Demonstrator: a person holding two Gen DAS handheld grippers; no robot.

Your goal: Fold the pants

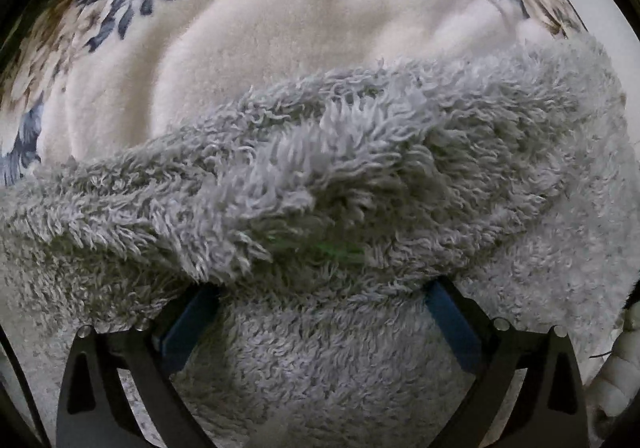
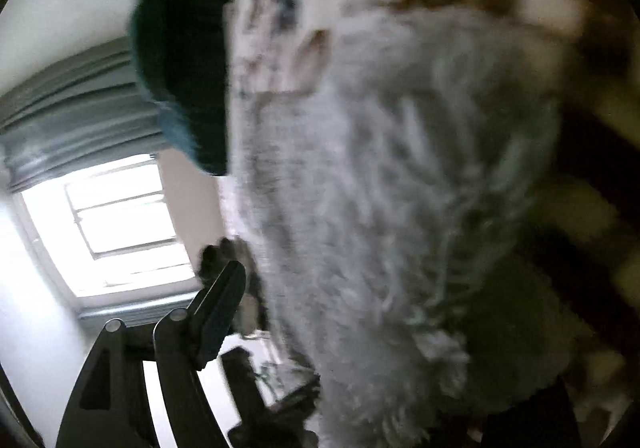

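Blanket (image 1: 248, 27), cream fleece printed with blue and brown leaves, fills the far half of the left wrist view. One pair of shaggy grey pants (image 1: 360, 175) lies heaped over it and over the left gripper (image 1: 320, 288), burying both fingertips; its two blue pads (image 1: 188, 328) stand wide apart.

Right wrist view, badly blurred: the pants (image 2: 380, 207) drape over the right gripper (image 2: 340, 308), hiding one finger, so I cannot tell its grip. One window (image 2: 116, 224), one grey curtain (image 2: 76, 111).

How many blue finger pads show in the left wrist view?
2: left blue rubber pad at lower left, right blue rubber pad at lower right. The shaggy grey fleece pants cover both tips.
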